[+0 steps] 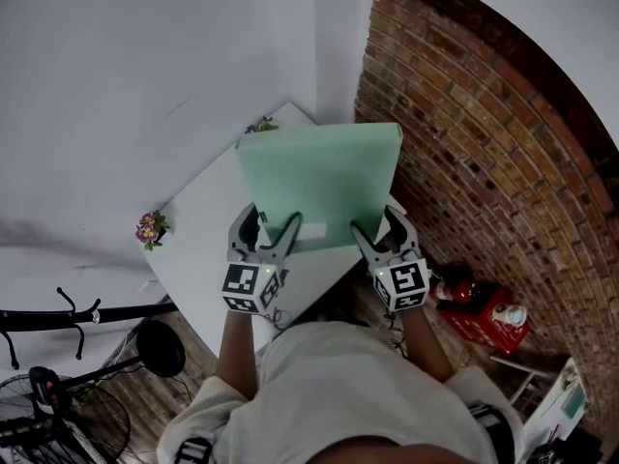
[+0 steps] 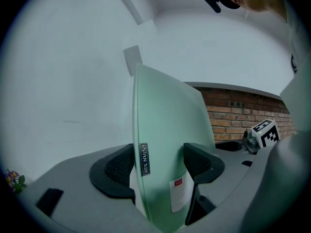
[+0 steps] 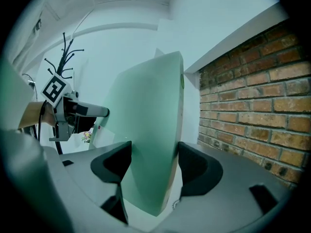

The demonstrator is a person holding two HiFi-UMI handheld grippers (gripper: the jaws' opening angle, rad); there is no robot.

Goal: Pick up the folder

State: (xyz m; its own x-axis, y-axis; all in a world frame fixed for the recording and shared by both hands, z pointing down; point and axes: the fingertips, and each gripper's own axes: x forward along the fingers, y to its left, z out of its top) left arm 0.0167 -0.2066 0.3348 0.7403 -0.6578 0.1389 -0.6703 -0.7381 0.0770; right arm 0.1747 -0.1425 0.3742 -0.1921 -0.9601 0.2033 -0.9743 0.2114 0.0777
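Note:
A pale green folder (image 1: 319, 177) is held up over the white table (image 1: 203, 235), with its near edge gripped at both corners. My left gripper (image 1: 266, 228) is shut on its near-left corner and my right gripper (image 1: 379, 228) on its near-right corner. In the left gripper view the folder (image 2: 165, 144) stands edge-on between the black pads (image 2: 116, 171) of my left gripper (image 2: 160, 166), showing a small metal label and a white sticker. The right gripper view shows the folder (image 3: 150, 130) pinched edge-on in my right gripper (image 3: 154, 164).
A brick wall (image 1: 484, 143) runs close along the right. Small potted flowers (image 1: 150, 228) sit at the table's left edge, and another plant (image 1: 259, 124) at its far corner. A black coat rack (image 1: 68, 312) and fan (image 1: 58, 423) stand lower left, with red items (image 1: 479, 307) on the floor at right.

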